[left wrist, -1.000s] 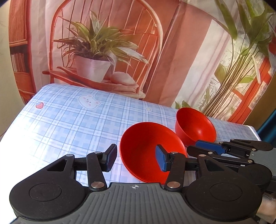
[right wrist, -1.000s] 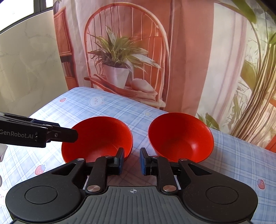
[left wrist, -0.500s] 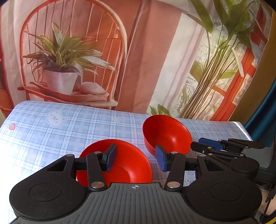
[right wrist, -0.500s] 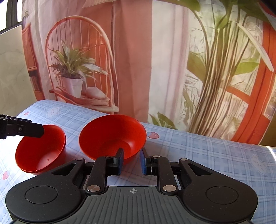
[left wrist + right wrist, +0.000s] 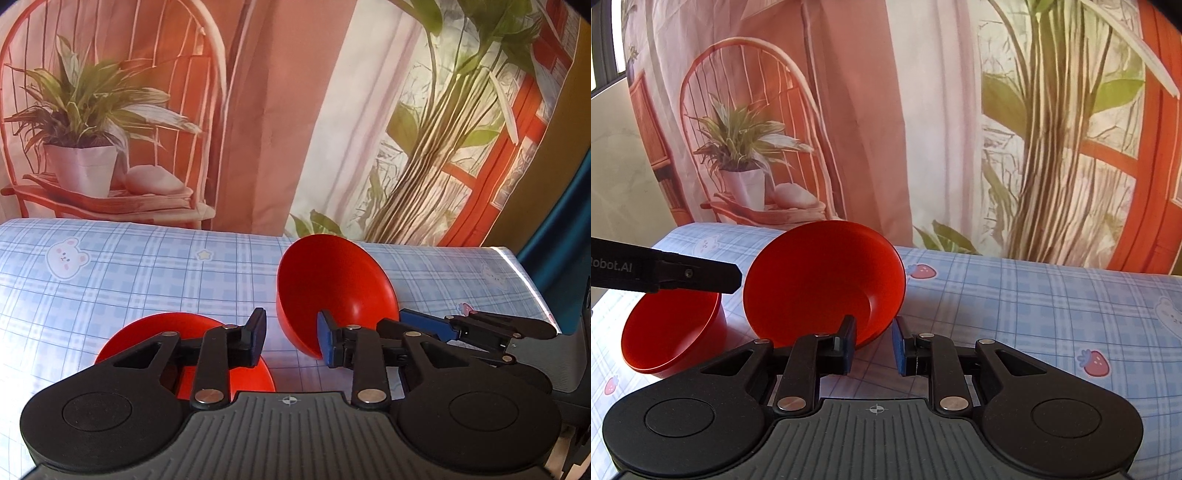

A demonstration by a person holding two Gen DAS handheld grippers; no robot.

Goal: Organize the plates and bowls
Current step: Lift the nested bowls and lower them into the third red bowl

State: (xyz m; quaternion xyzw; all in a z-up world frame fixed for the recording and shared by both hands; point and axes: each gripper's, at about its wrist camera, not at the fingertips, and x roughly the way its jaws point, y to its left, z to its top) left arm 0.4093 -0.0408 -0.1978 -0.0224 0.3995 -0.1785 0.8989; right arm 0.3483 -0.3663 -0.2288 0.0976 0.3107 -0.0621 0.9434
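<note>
Grip comes first: the blue pads (image 5: 900, 350) of your right gripper (image 5: 873, 347) are closed on the lower rim of the tilted glossy red plastic bowl (image 5: 820, 284), one pad inside the wall and one outside. The bite looks shallow, right at the lip. The bowl leans with its mouth towards your left, and it seems to be carried just above the blue plaid tablecloth with strawberry and bear prints (image 5: 1034, 314), though the contact point is hidden behind the fingers.

Your left gripper (image 5: 291, 341) has its fingers spread apart and holds nothing. It hangs over the near edge of the second red plastic bowl (image 5: 668, 332), which sits upright on the cloth just beside the tilted one.

Judging from this, the main risk is a slip. A smooth wall pinched at one edge can pivot between the pads, so a quick swing may let the bowl rotate or drop. If you mean to nest it, the lean is the next hazard: lowered at this angle, its rim could catch the other bowl's edge and skate it across the slick cloth. Your left fingers also sit in the likely path, so the two grippers could knock together over the resting bowl unless you clear that hand first
</note>
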